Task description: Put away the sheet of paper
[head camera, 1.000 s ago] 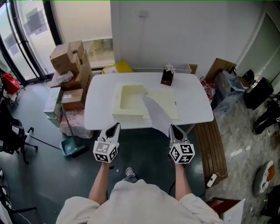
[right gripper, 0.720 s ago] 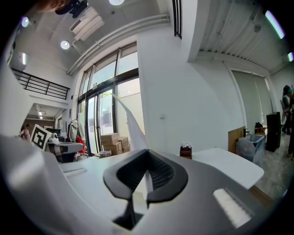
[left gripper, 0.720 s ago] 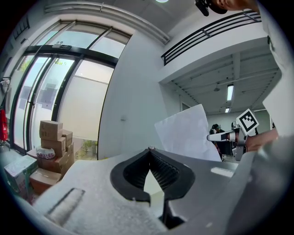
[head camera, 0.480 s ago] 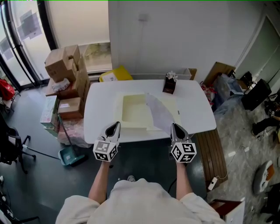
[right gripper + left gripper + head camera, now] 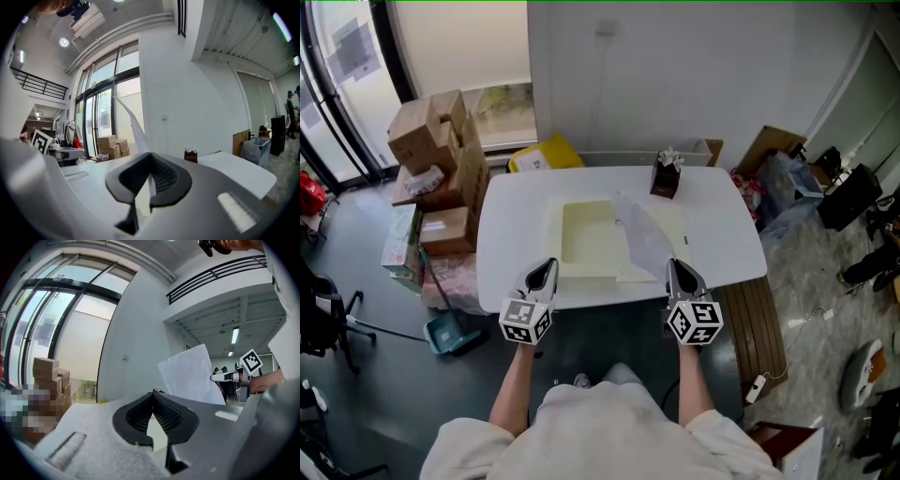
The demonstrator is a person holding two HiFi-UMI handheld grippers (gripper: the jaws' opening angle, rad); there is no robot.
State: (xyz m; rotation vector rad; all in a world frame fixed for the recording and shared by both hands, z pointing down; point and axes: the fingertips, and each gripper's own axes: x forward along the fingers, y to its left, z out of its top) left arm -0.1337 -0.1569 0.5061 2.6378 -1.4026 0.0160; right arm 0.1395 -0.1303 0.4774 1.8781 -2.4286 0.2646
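A white sheet of paper (image 5: pixel 645 239) rises from my right gripper (image 5: pixel 676 268), which is shut on its near edge. The sheet leans forward over the front of the white table (image 5: pixel 516 216). In the right gripper view the paper (image 5: pixel 133 129) stands up from the closed jaws. It also shows in the left gripper view as a tilted sheet of paper (image 5: pixel 192 376). On the table lies an open cream box (image 5: pixel 555 234) with a flat cream lid (image 5: pixel 673 220) beside it, partly hidden by the sheet. My left gripper (image 5: pixel 546 269) hovers at the table's front edge, shut and holding nothing.
A brown tissue holder (image 5: pixel 665 178) stands at the table's back edge. Stacked cardboard boxes (image 5: pixel 431 141) and a green dustpan (image 5: pixel 450 328) are on the floor at the left. A wooden bench (image 5: pixel 755 328) and bags (image 5: pixel 787 183) lie to the right.
The table has come nearer and both grippers now reach its front edge. The sheet, still in the right gripper, now hangs over the cream box and lid.
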